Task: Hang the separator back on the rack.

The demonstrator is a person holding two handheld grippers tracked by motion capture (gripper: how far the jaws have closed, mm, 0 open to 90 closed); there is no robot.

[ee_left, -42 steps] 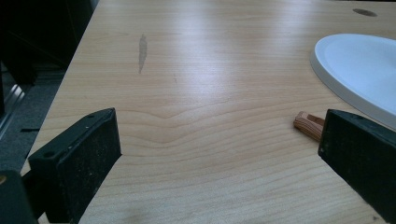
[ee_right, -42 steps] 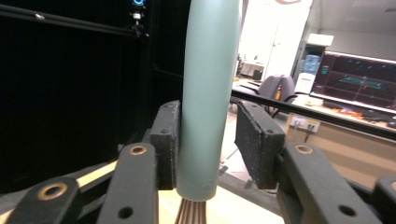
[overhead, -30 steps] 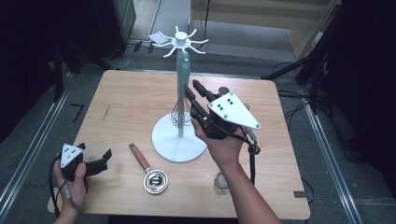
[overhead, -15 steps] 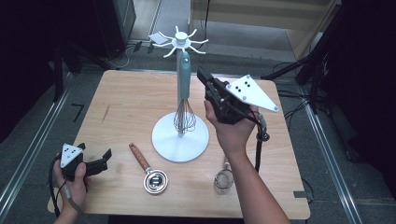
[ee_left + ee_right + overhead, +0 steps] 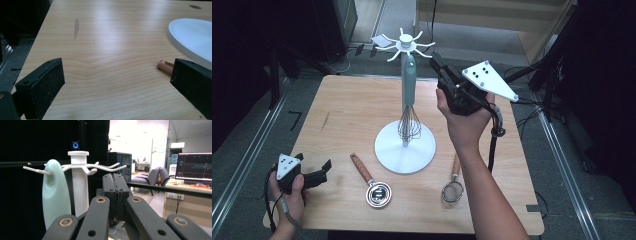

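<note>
Dark floor and black equipment are seen around a pale wooden table (image 5: 347,120), whose left edge runs beside a metal rail and whose corners are rounded. At the near left corner the left gripper (image 5: 312,176) is held low over the wood in a hand (image 5: 287,192), its jaws standing wide apart with nothing between them; in the left gripper view bare tabletop is seen between the two black pads, with open room ahead up to the stand's base. Just to its right a wooden-handled measuring cup (image 5: 372,184) is laid flat, its handle end lying close to the rim of the base. At the middle of the table a white stand (image 5: 405,147) is set, and from one of its top hooks a whisk (image 5: 408,97) with a mint-green handle is hung, its wire head just above the base. Near the front edge, right of the base, a small strainer (image 5: 452,186) is laid. The right gripper (image 5: 438,62) is held up beside the stand's top, level with the hooks and clear of the whisk handle, its jaws pressed together on nothing. Free table surface is left along the far edge and the right side. An office with chairs and a monitor is seen beyond in the right gripper view.
</note>
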